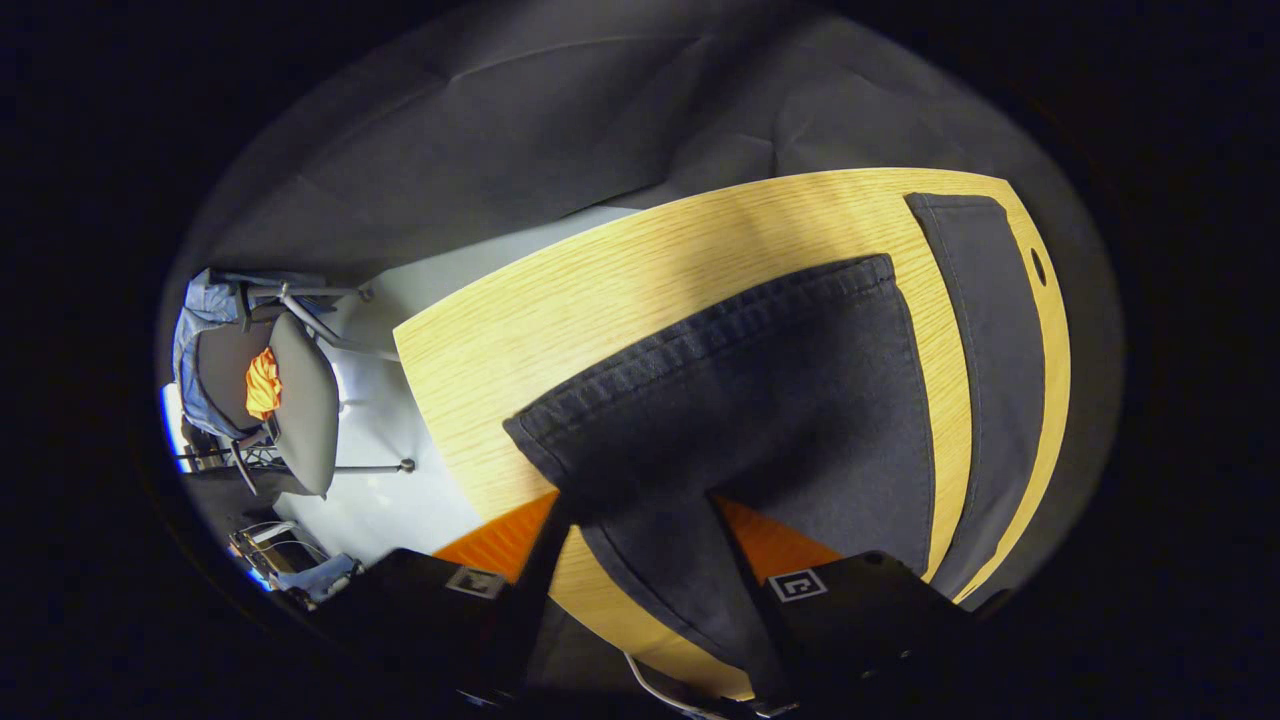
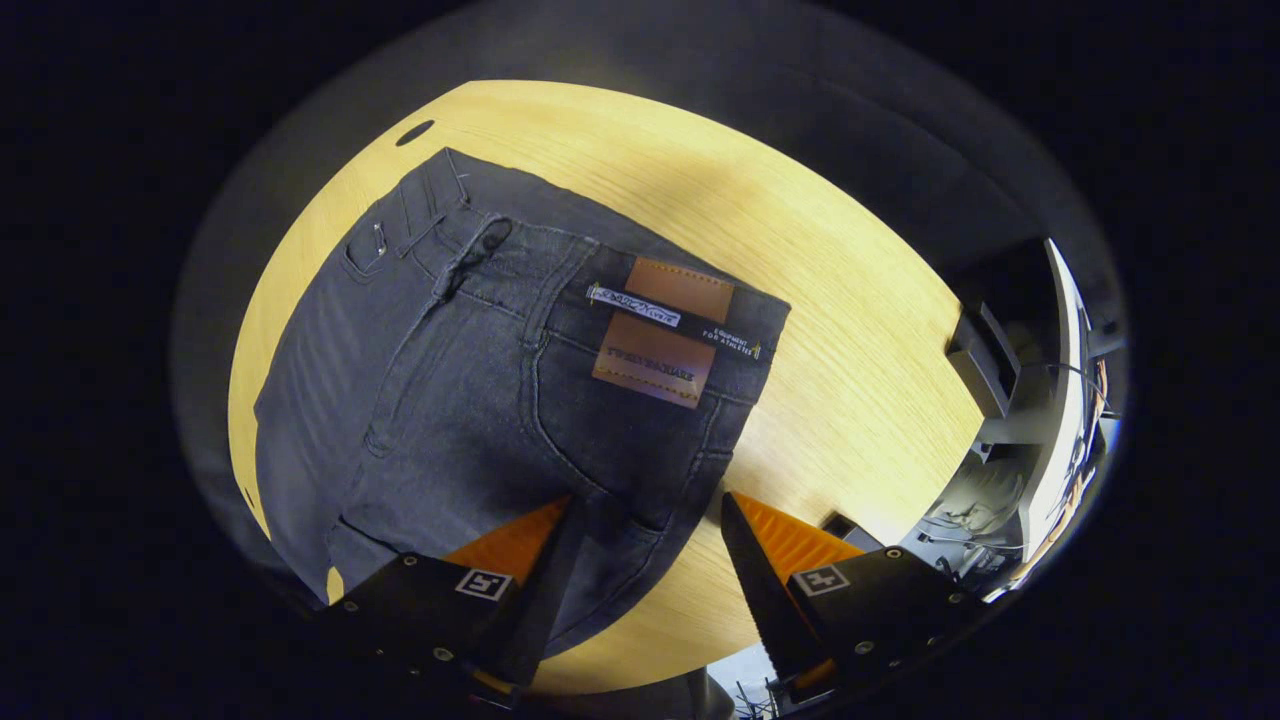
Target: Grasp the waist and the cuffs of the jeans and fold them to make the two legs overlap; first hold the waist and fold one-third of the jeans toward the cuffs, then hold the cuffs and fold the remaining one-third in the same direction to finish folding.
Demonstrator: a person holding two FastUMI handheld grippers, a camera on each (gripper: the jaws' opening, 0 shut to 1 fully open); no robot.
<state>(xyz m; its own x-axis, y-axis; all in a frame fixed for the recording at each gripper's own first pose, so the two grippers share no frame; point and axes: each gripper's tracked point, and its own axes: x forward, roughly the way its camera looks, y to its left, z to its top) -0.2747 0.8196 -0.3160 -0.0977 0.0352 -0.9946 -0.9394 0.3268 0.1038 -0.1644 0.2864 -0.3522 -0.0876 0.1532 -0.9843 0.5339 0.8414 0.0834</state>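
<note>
In the left gripper view we find the left gripper [image 1: 640, 530] low over the wooden table [image 1: 600, 290], its fingers apart, with the cuff end of the black jeans [image 1: 760, 400] lying between them; whether either finger touches the denim we cannot tell. A second strip of dark cloth [image 1: 985, 350] lies just beyond. An office chair [image 1: 290, 400] stands well apart on the floor.

In the right gripper view the right gripper [image 2: 645, 545] sits at the waist end, fingers apart astride the denim edge below the leather patch [image 2: 660, 345].

We judge the leg-overlap step at hand: both grippers need to close, then carry one leg across.
</note>
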